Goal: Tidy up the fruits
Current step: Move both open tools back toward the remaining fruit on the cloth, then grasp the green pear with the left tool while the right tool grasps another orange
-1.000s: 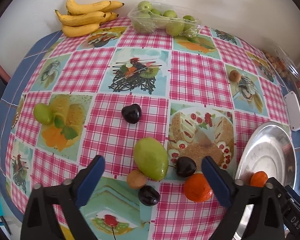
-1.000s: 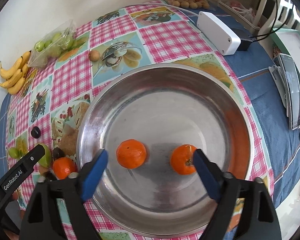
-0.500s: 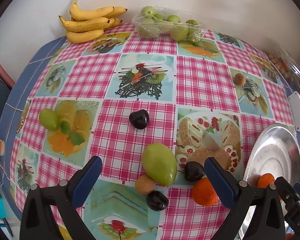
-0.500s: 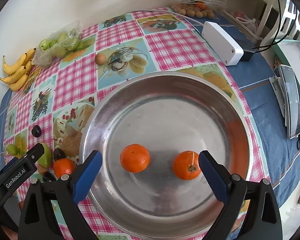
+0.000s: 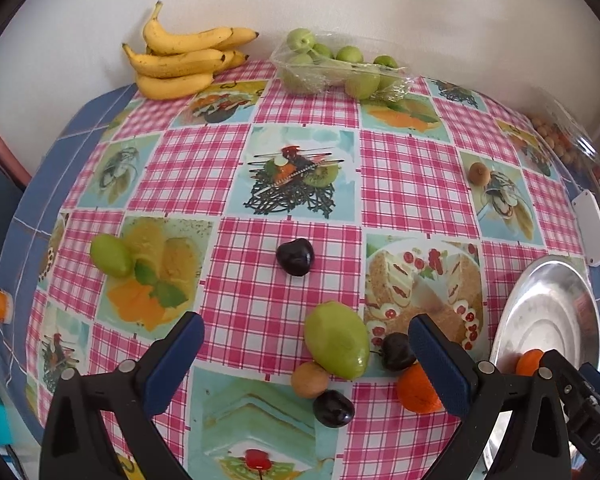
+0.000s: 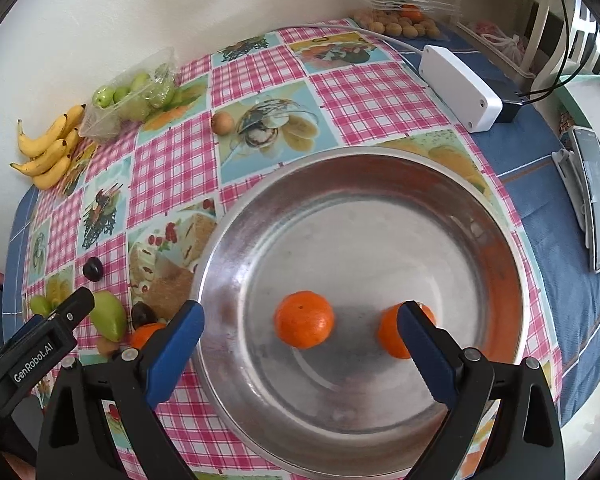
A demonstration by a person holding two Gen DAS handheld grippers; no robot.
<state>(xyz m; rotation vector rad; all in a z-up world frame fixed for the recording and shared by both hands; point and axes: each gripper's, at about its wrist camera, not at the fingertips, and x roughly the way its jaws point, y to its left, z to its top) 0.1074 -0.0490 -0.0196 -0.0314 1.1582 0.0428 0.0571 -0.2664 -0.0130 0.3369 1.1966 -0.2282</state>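
Observation:
My left gripper (image 5: 306,352) is open and empty above a cluster of fruit: a large green mango (image 5: 336,340), a brown kiwi (image 5: 309,379), two dark plums (image 5: 333,408) (image 5: 396,351) and an orange (image 5: 415,392). Another plum (image 5: 295,257) and a small green fruit (image 5: 111,255) lie farther out. My right gripper (image 6: 300,332) is open and empty over the steel bowl (image 6: 480,216), which holds two oranges (image 6: 304,319) (image 6: 392,332). The bowl also shows in the left wrist view (image 5: 548,312).
Bananas (image 5: 180,60) and a bag of green fruit (image 5: 340,68) lie at the back by the wall. A lone kiwi (image 5: 479,173) sits at the right. A white box (image 6: 460,88), a phone (image 6: 596,204) and a clear tray of small fruit (image 6: 400,24) are right of the bowl.
Both grippers have pulled back and up a little, so the fruit and the bowl sit lower in each view. Nothing was picked up or released.

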